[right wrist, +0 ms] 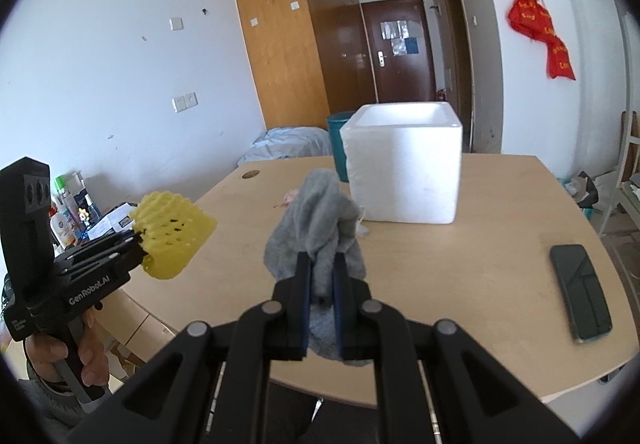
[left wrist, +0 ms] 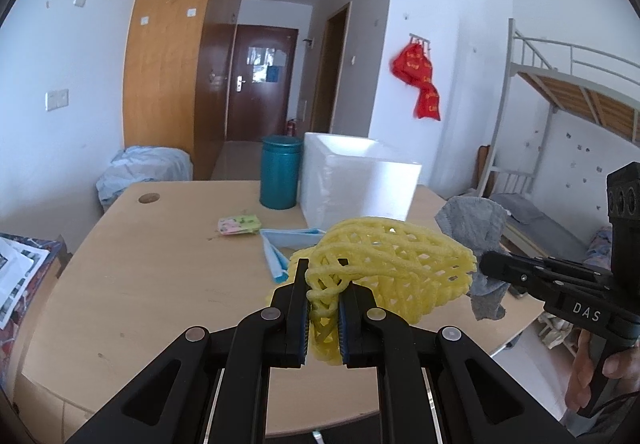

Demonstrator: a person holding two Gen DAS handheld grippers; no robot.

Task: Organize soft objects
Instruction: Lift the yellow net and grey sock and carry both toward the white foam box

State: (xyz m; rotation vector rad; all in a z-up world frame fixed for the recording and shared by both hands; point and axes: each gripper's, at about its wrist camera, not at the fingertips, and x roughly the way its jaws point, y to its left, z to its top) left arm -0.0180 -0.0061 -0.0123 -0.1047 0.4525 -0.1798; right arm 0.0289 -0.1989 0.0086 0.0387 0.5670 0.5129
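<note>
Two grippers, both clamping soft items above table: left gripper (left wrist: 324,308) pinching yellow foam mesh sleeve (left wrist: 396,264), right gripper (right wrist: 322,284) pinching grey cloth (right wrist: 320,216). Heading for open white foam box (right wrist: 404,172) ahead; nothing visibly deposited yet.

L tool (left wrist: 324,308) + R tool (right wrist: 320,284) clamped, raised.

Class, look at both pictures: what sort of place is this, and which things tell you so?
Probably a dormitory room: a metal bunk bed by the wall, a tall wooden wardrobe, and a rounded wooden table.
</note>
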